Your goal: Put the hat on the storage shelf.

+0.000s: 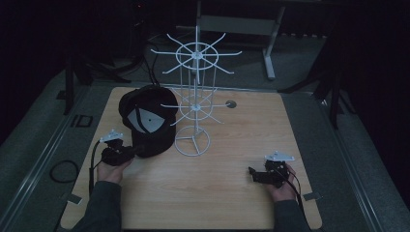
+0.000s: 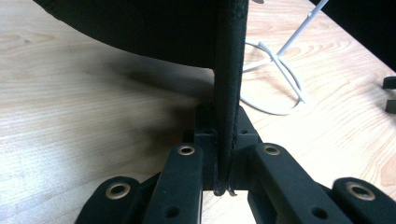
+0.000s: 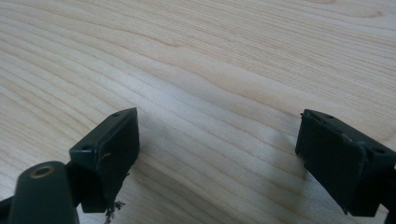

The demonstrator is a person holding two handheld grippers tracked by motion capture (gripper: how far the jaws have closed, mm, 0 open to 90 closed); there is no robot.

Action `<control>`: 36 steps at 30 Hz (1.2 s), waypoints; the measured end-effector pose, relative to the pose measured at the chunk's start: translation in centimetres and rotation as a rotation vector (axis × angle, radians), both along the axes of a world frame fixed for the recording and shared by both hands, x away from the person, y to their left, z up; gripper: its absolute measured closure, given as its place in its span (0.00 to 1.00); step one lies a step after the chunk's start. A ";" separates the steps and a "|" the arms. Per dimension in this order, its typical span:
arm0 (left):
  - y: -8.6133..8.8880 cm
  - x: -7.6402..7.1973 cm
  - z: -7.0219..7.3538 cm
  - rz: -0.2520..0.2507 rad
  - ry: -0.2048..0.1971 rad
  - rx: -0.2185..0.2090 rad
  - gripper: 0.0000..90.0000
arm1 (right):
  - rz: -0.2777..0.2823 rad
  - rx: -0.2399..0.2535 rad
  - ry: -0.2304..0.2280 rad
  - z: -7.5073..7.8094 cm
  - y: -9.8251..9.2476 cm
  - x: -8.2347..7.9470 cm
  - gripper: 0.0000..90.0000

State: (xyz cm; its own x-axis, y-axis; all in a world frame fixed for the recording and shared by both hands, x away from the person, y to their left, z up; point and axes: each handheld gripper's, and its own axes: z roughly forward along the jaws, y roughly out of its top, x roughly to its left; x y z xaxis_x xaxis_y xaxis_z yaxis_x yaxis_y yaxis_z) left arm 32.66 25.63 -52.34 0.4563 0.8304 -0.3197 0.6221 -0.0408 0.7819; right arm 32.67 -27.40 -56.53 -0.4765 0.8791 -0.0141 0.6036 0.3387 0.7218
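A black cap (image 1: 147, 121) with a pale grey lining lies tilted on the wooden table (image 1: 232, 203), just left of a white wire display rack (image 1: 195, 106). My left gripper (image 1: 134, 151) is at the cap's near left edge, shut on the cap's brim (image 2: 229, 93), which stands edge-on between its two black jaws and is lifted off the tabletop. My right gripper (image 1: 252, 173) rests low over the table at the front right, open, with nothing between its fingers (image 3: 112, 154).
The rack's round wire base (image 1: 192, 143) sits on the table right beside the cap, seen as a white ring (image 2: 275, 88) in the left gripper view. A small round grommet (image 1: 230, 104) is set in the table at the back. Dark floor and metal stands surround the table.
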 end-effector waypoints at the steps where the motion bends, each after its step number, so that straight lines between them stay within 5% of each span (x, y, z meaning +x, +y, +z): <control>1: 0.0 0.0 0.1 0.005 -0.002 0.004 0.96 | 0.000 0.000 0.000 0.0 0.0 0.0 0.15; 36: 0.2 -1.0 2.7 0.067 -0.060 0.032 0.96 | -0.001 0.002 0.001 0.0 0.0 0.0 0.15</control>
